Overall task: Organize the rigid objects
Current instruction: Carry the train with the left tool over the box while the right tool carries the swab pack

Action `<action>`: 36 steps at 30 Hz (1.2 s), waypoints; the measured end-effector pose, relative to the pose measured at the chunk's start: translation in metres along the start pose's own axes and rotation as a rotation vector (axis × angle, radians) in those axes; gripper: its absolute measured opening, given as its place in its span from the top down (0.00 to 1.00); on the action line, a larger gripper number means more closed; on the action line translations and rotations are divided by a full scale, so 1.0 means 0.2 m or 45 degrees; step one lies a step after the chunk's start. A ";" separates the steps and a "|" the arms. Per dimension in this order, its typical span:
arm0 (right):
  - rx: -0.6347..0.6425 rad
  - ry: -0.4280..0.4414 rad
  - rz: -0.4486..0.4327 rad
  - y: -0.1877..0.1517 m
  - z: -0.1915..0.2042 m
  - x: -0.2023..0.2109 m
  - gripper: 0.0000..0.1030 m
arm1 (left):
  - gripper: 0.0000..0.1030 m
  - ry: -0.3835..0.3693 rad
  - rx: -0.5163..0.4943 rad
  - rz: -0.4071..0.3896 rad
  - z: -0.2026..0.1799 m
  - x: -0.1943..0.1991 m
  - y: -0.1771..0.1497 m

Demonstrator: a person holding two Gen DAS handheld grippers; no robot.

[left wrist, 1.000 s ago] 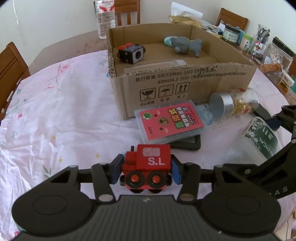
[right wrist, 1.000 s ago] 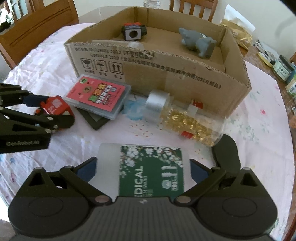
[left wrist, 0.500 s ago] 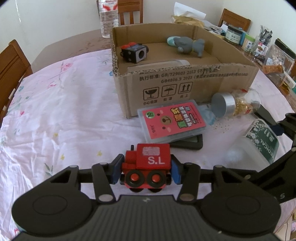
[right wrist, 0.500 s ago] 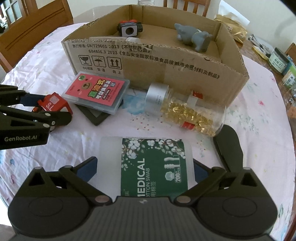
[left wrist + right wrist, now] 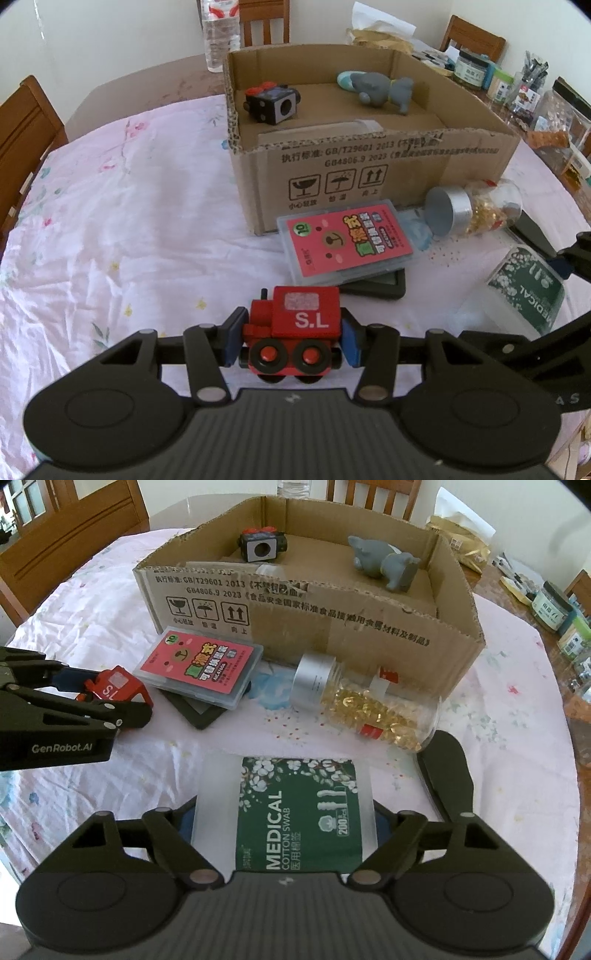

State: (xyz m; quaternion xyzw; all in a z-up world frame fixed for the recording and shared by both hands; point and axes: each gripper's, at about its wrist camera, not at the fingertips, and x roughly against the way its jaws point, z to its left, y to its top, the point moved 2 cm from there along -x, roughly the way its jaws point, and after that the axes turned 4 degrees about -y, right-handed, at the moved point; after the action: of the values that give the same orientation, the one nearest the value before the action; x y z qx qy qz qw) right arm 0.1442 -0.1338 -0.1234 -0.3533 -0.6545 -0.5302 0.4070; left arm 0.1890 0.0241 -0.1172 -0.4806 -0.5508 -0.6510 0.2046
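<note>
My left gripper (image 5: 291, 341) is shut on a red toy train (image 5: 295, 317) marked "S.L", low over the pink cloth. The right wrist view shows that train (image 5: 114, 686) at the left. My right gripper (image 5: 284, 827) straddles a clear cotton swab box (image 5: 295, 805) with a green label. Its jaws are closing, and the blue pads lie against the box's two sides. An open cardboard box (image 5: 369, 173) stands behind, holding a black cube toy (image 5: 271, 105) and a grey animal toy (image 5: 380, 90).
A pink card case (image 5: 347, 243) lies on a flat black slab (image 5: 384, 288) before the carton. A capsule bottle (image 5: 472, 214) lies on its side beside it. A black oval object (image 5: 447, 768) lies right of the swab box. Jars and chairs ring the table.
The right gripper's jaws have drawn in from wide apart onto the sides of the cotton swab box. The left gripper and the train have stayed put.
</note>
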 end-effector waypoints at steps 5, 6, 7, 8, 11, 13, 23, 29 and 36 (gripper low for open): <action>0.013 0.007 -0.008 0.01 0.00 0.04 0.16 | 0.51 -0.010 -0.026 -0.003 0.00 0.04 0.03; 0.019 0.008 -0.015 0.01 -0.01 0.05 0.16 | 0.51 -0.012 -0.031 -0.006 0.00 0.05 0.03; 0.025 0.010 -0.018 0.01 -0.01 0.06 0.16 | 0.51 -0.014 -0.034 -0.009 0.00 0.06 0.03; 0.028 0.014 -0.025 0.02 -0.01 0.08 0.16 | 0.51 -0.017 -0.037 -0.010 0.00 0.08 0.04; 0.042 0.022 -0.053 0.04 -0.03 0.13 0.16 | 0.51 -0.032 -0.040 -0.008 0.01 0.13 0.07; 0.053 0.032 -0.078 0.07 -0.05 0.17 0.16 | 0.51 -0.043 -0.048 -0.007 0.01 0.17 0.09; 0.061 0.003 -0.296 0.37 -0.21 0.36 0.16 | 0.51 -0.039 -0.044 -0.057 0.03 0.30 0.22; 0.020 -0.025 -0.371 0.60 -0.31 0.28 0.16 | 0.51 0.002 -0.014 -0.109 0.06 0.35 0.34; -0.010 -0.068 -0.345 0.71 -0.35 0.10 0.00 | 0.51 0.030 0.017 -0.149 0.08 0.35 0.46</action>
State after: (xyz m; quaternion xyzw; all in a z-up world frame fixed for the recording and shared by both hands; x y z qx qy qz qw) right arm 0.2730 -0.1747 -0.0400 -0.2773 -0.7049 -0.5731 0.3127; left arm 0.2369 0.0292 -0.0116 -0.4384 -0.5799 -0.6637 0.1759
